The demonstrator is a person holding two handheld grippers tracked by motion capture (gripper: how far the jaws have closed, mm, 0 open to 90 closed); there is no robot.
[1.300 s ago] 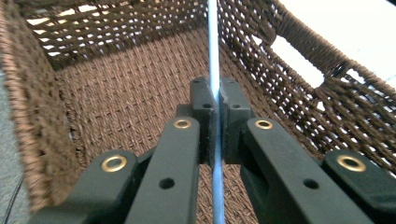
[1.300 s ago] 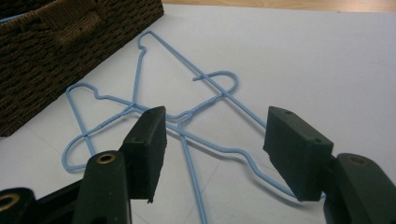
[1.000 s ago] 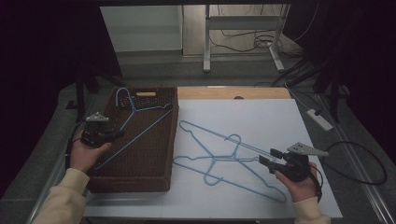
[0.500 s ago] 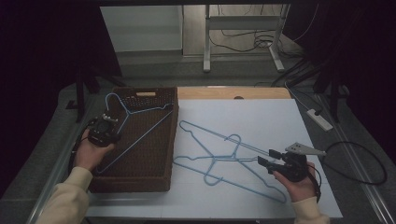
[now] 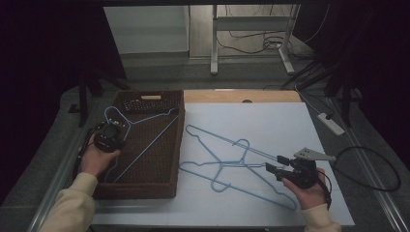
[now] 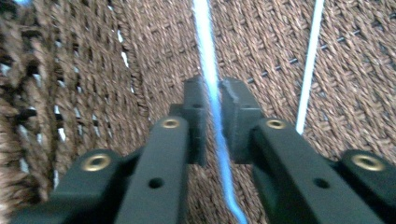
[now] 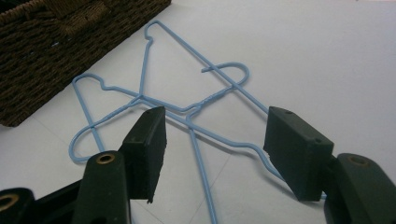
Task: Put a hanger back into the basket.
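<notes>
Blue wire hanger (image 5: 145, 133) lies inside the woven brown basket (image 5: 145, 191), hook end (image 5: 112, 112) up near the far left corner by the basket's handle slot, long straight bar running diagonally from far right down to near left across the basket floor. In the left gripper view, one wire of this hanger (image 6: 212, 93) runs straight up the frame between the two black pads, along the gripper's own line of sight; a thin gap shows on each side of the wire, so the pads no longer pinch it. Left gripper (image 5: 110, 134) has just been opening, wire lying loose between its jaws, hovering low over the left half of the basket. Reads as a release: the way clear is straight up off the wire, not sideways. Outward: two more blue hangers (image 5: 232, 162) lie crossed flat on the white table (image 5: 270, 121), just right of the basket. Right gripper (image 5: 273, 164) sits at their near right end, jaws wide apart (image 7: 212, 149), straddling the wires without touching. It is the nearer hand for that pair.
</notes>
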